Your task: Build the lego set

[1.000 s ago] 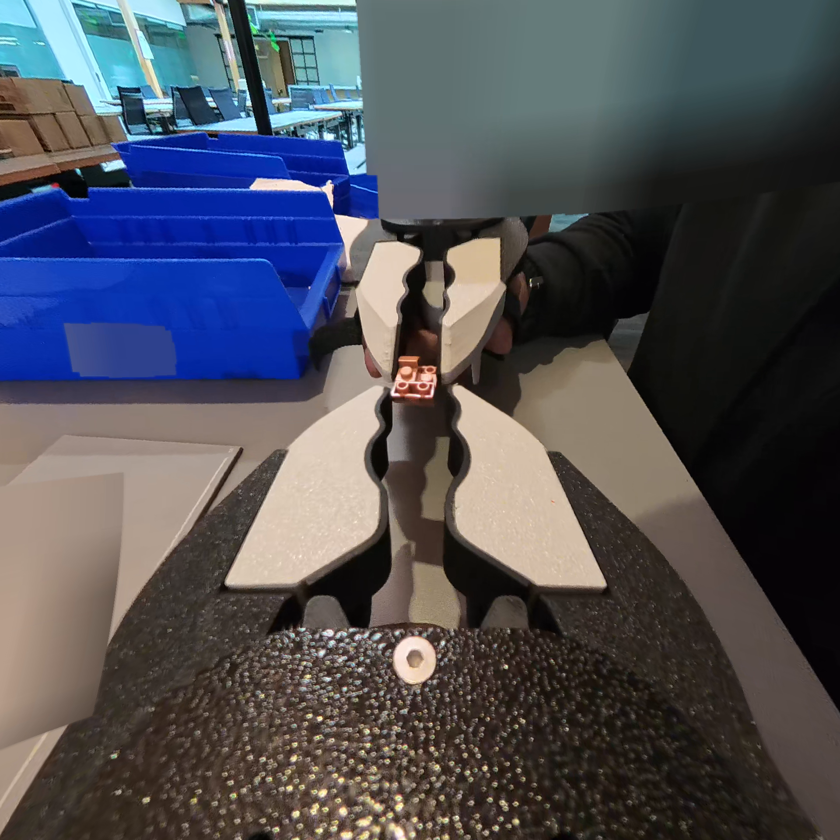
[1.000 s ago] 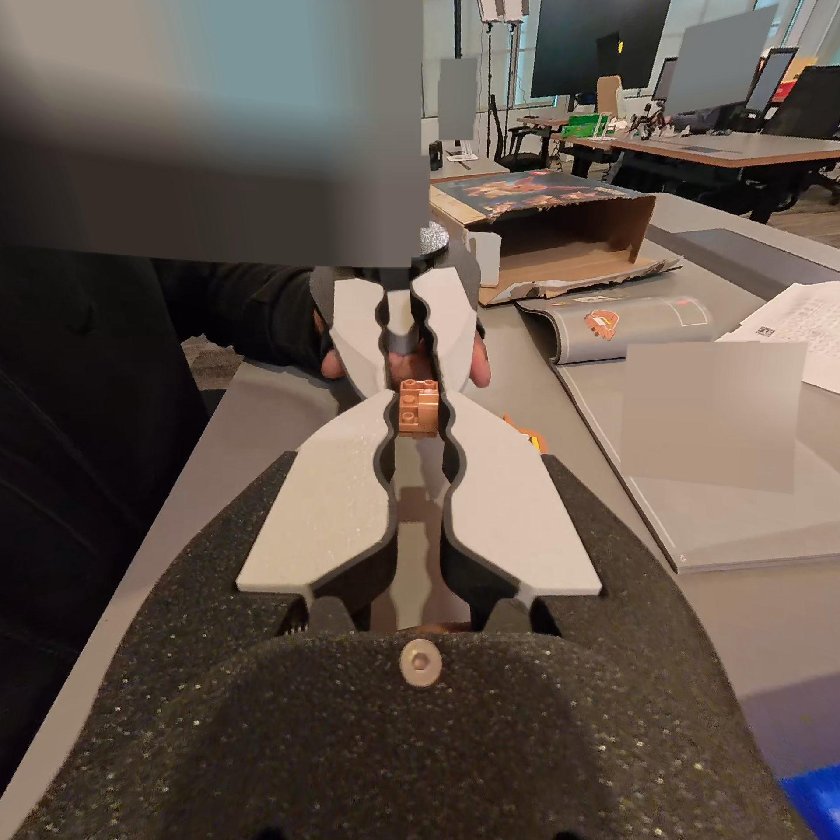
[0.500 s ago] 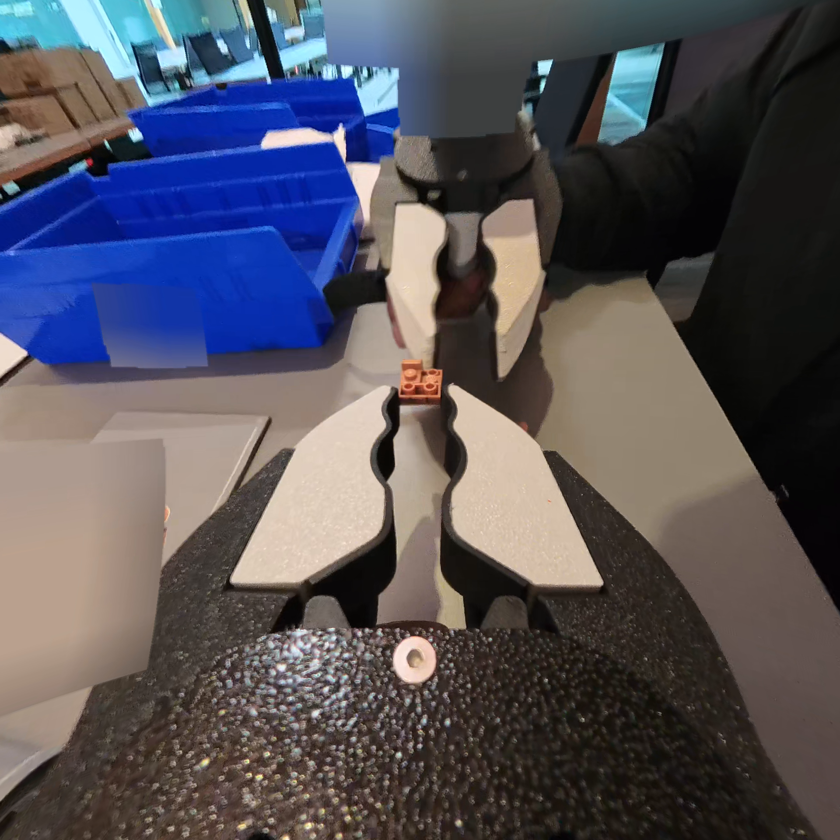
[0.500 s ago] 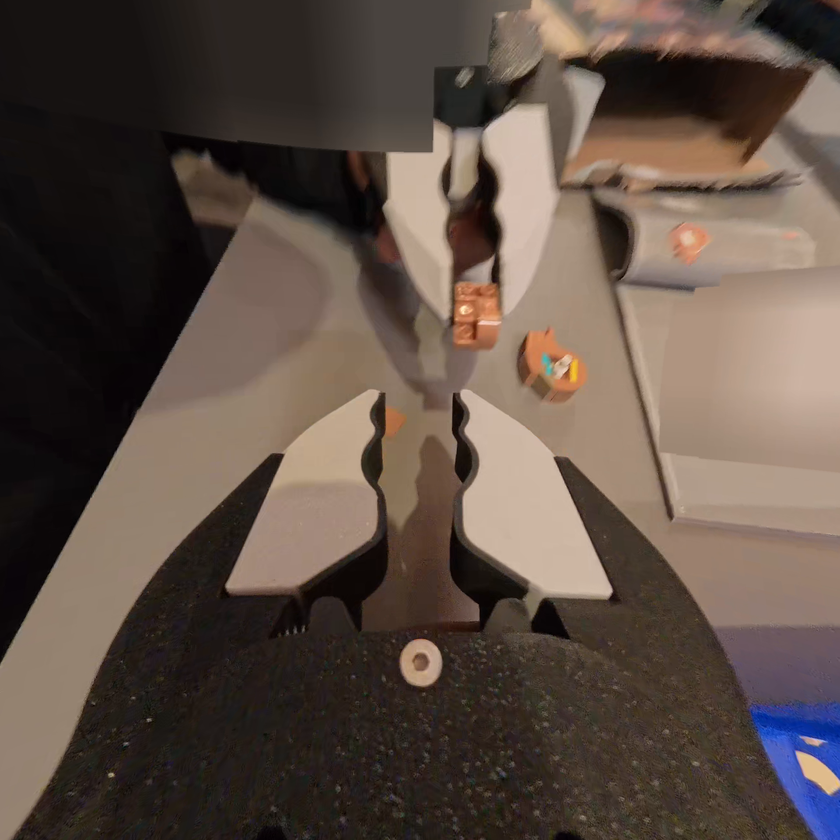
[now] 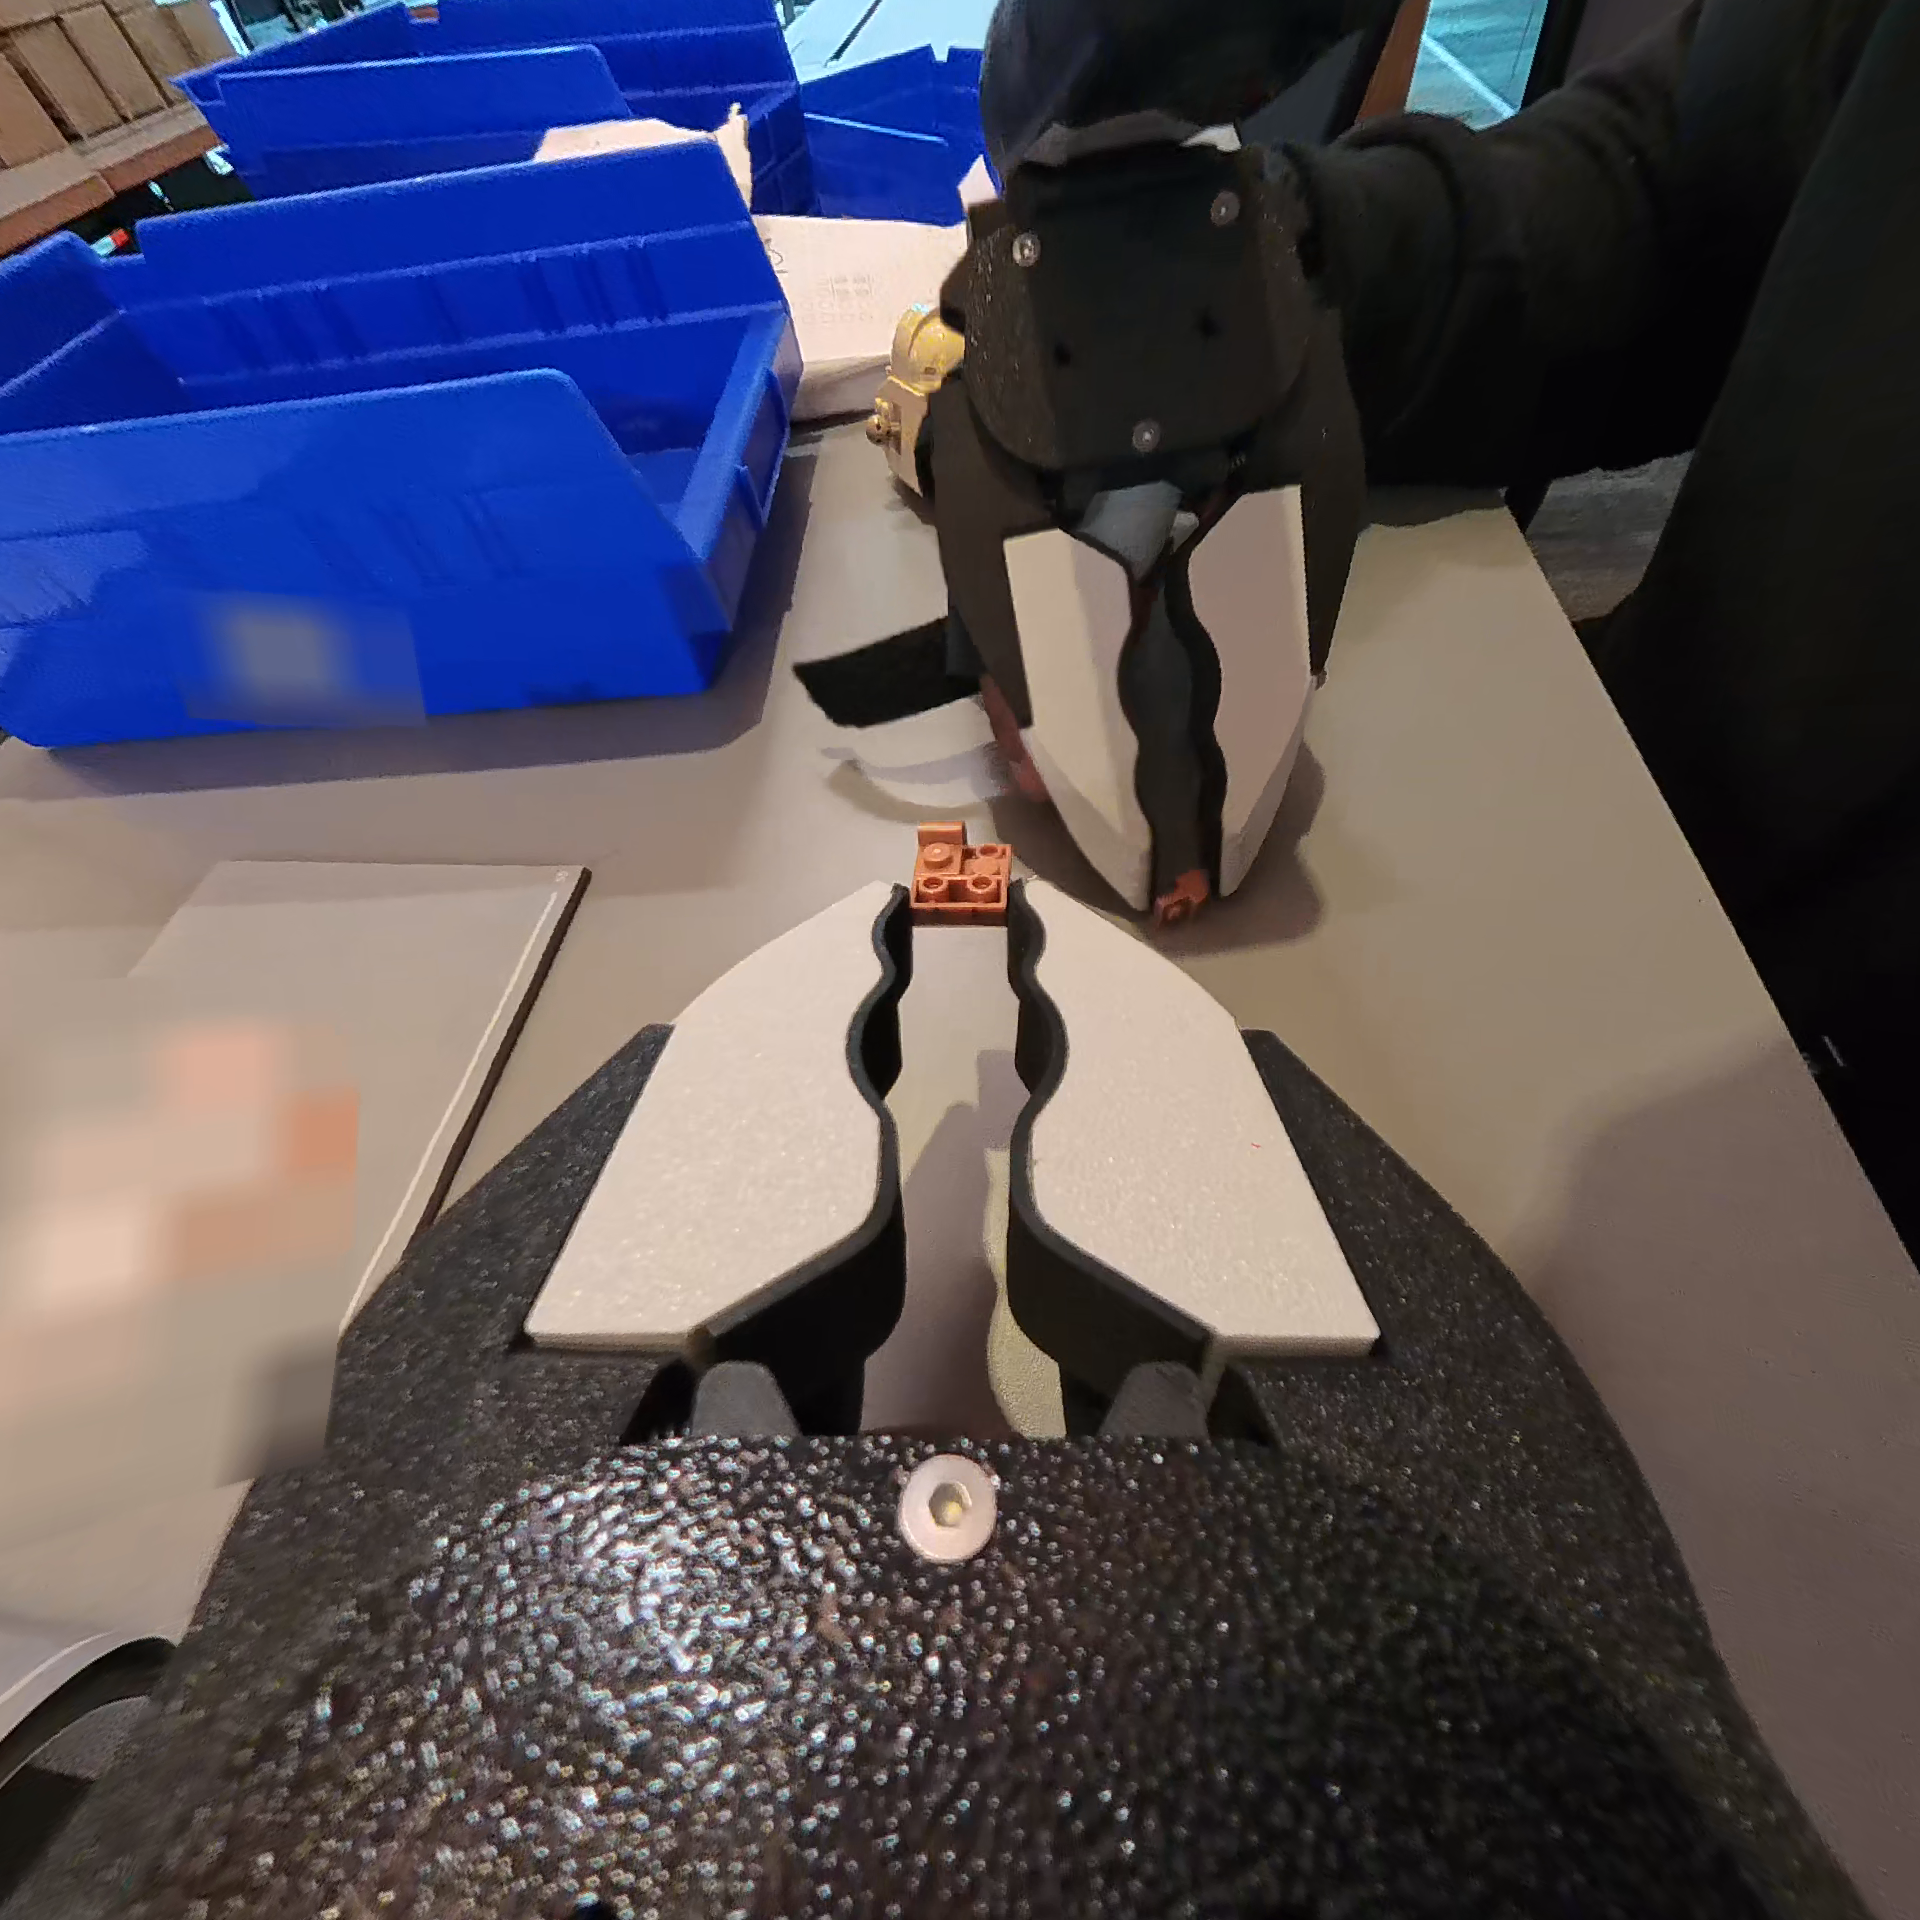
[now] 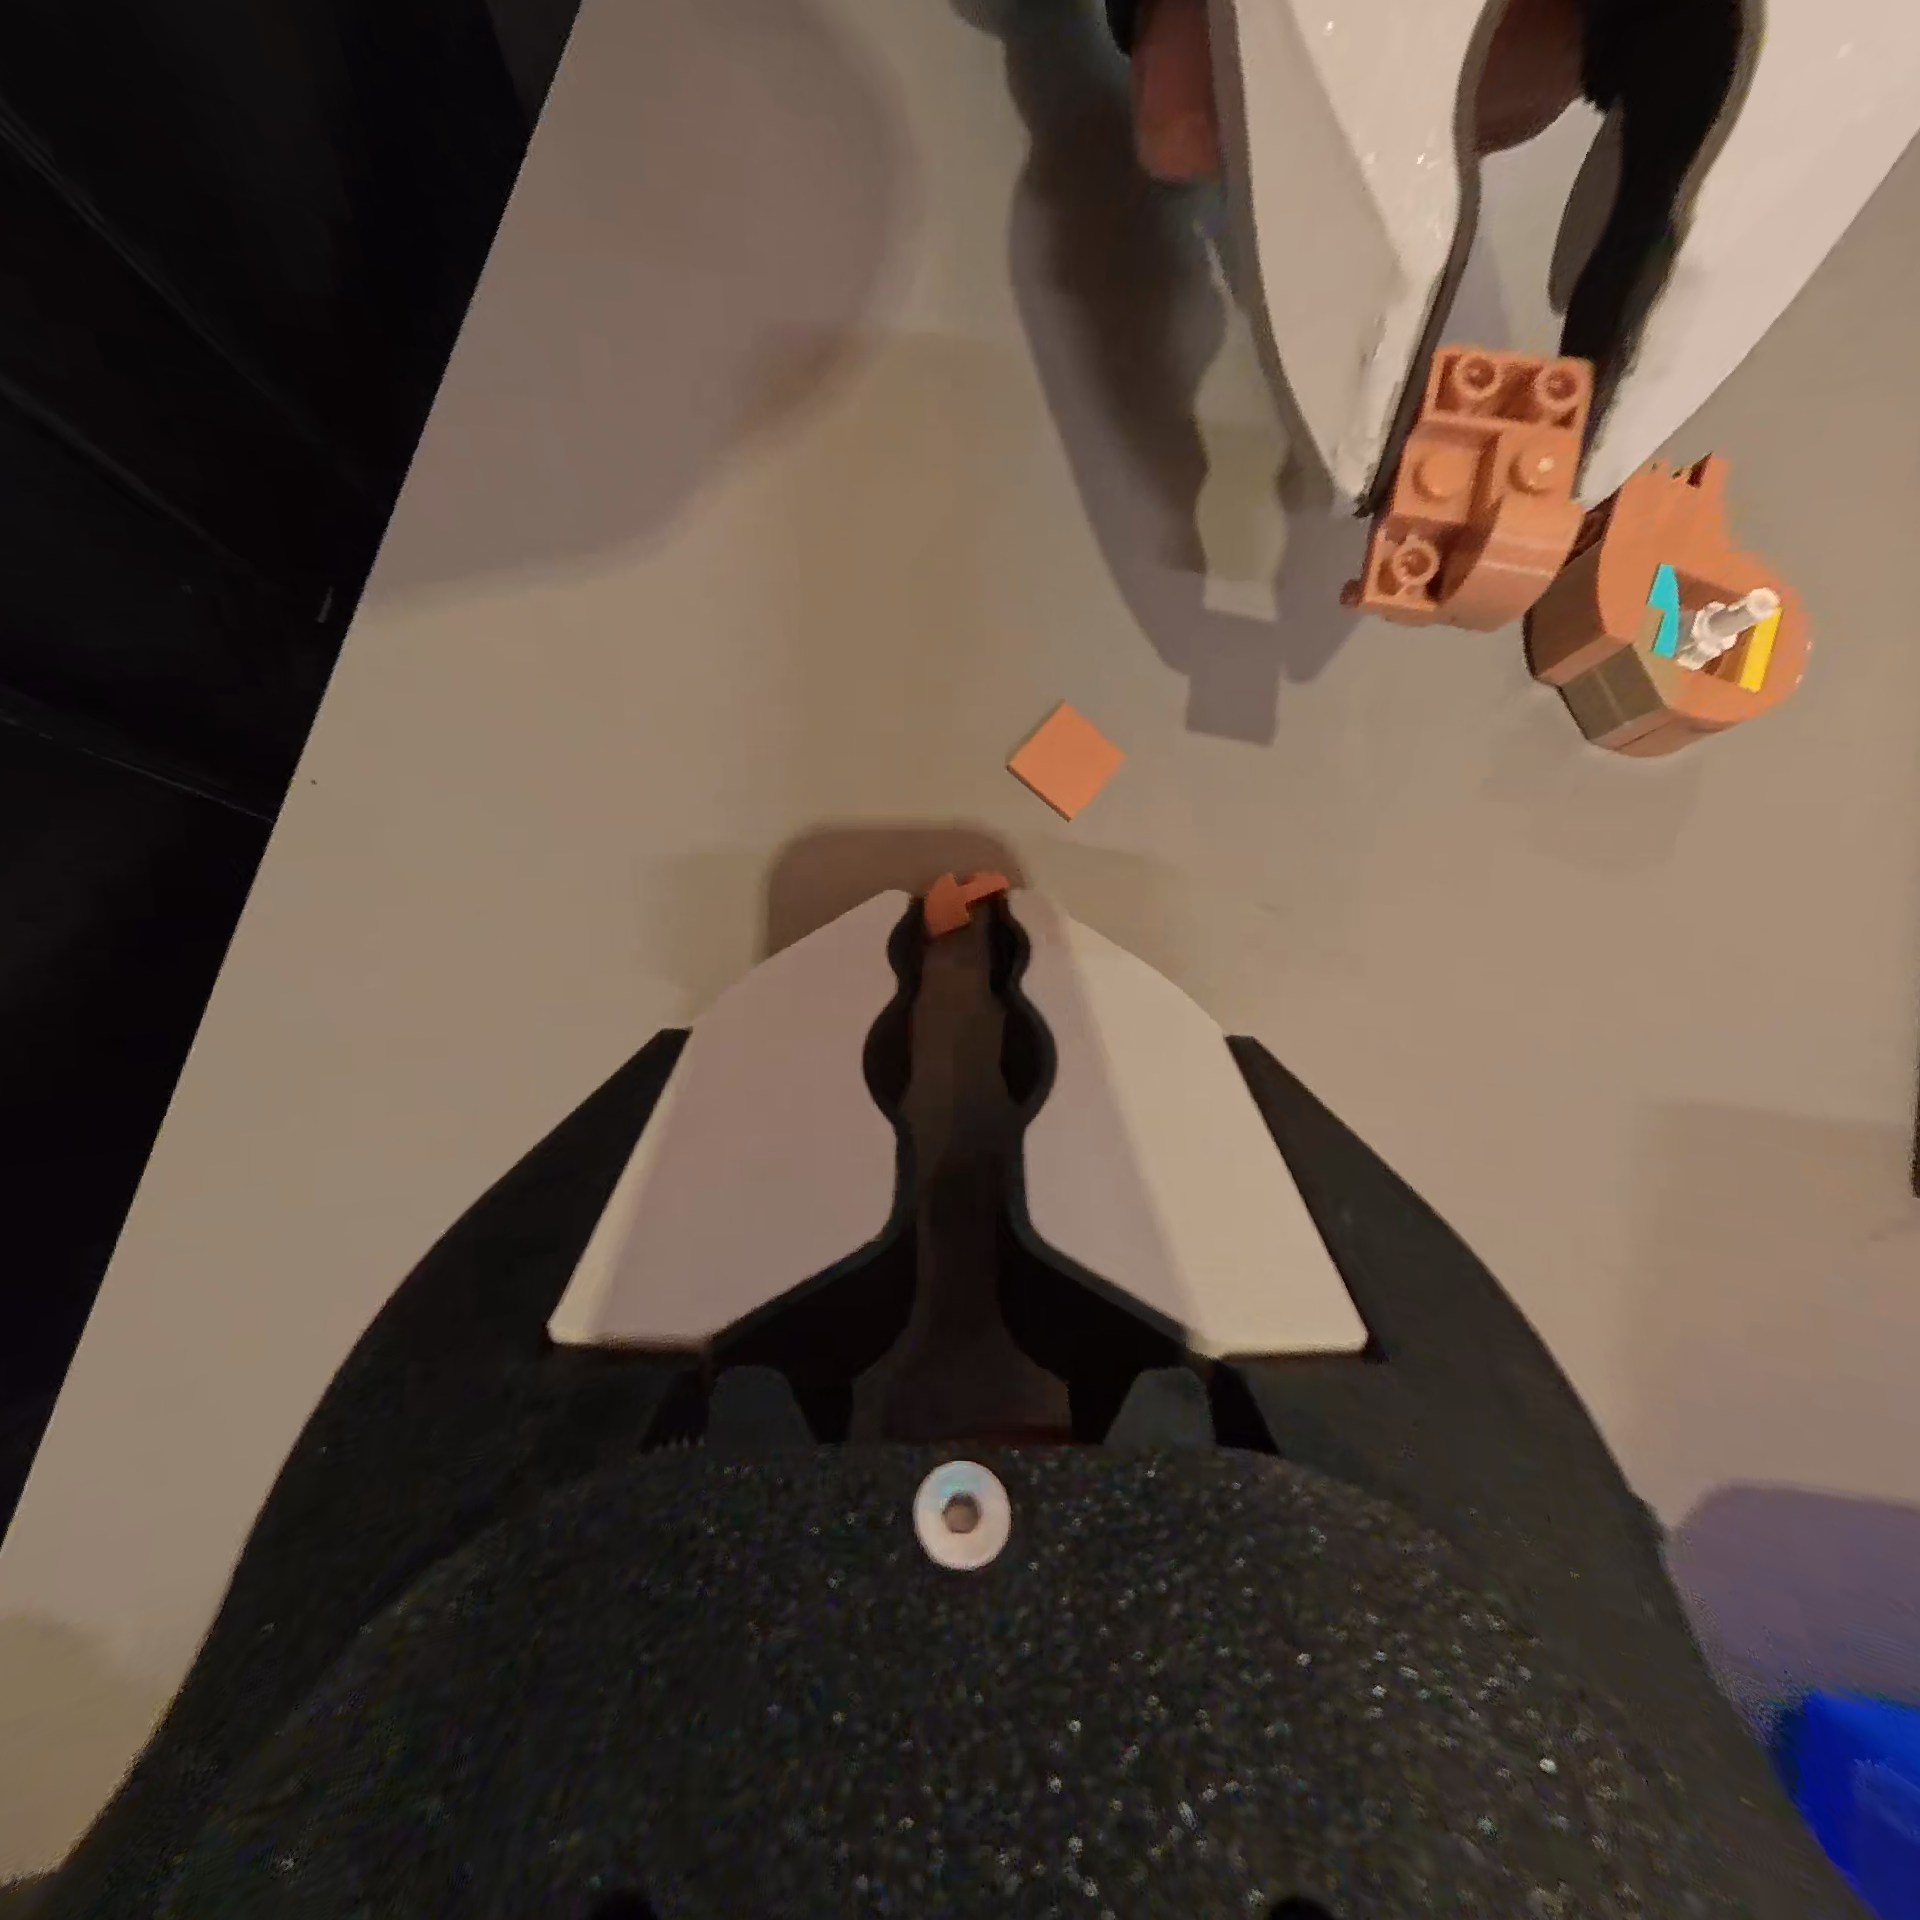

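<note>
Three blue plastic storage bins (image 5: 395,436) at the far left of the grey worktop (image 5: 1455,935), the nearest bearing a blurred label, unreadable. Left gripper (image 5: 961,899) clamped, both pads pressing, on a reddish-brown studded plastic brick assembly (image 5: 961,883). Right gripper (image 6: 961,914), tips at the worktop close to its right edge, clamped on a small orange-brown notched plastic piece (image 6: 954,902). One flat orange square tile (image 6: 1066,757) lying just beyond. One round brown brick build with turquoise and yellow pieces (image 6: 1652,634) farther right.
</note>
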The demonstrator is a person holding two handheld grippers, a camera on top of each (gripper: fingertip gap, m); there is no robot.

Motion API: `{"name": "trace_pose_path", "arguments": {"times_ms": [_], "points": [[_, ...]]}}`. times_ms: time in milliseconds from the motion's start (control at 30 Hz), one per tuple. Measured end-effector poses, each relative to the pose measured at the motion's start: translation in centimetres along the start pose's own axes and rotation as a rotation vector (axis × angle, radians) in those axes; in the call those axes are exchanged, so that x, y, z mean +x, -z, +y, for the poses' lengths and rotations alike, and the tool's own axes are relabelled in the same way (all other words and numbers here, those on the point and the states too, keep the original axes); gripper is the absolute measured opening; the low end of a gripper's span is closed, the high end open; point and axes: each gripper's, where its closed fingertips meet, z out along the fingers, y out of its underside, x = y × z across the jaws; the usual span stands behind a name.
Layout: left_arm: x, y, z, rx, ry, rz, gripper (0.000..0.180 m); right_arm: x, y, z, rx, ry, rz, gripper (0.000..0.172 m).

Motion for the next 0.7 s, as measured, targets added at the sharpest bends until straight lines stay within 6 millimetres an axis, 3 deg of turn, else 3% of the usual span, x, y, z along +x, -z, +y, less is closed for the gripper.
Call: {"name": "trace_pose_path", "arguments": {"times_ms": [233, 500, 700], "points": [[-0.1, 0.1, -0.4, 0.048, 0.029, 0.009, 0.017, 0.3, 0.3, -0.9, 0.080, -0.058, -0.025, 0.008], [0.2, 0.4, -1.8, 0.144, 0.047, 0.037, 0.017, 1.4, 5.1, -7.4, 0.630, -0.304, -0.202, 0.008], [0.3, 0.7, -2.7, 0.211, 0.067, 0.036, 0.017, 2.6, 6.5, -8.9, 0.839, -0.492, -0.345, 0.008]]}}
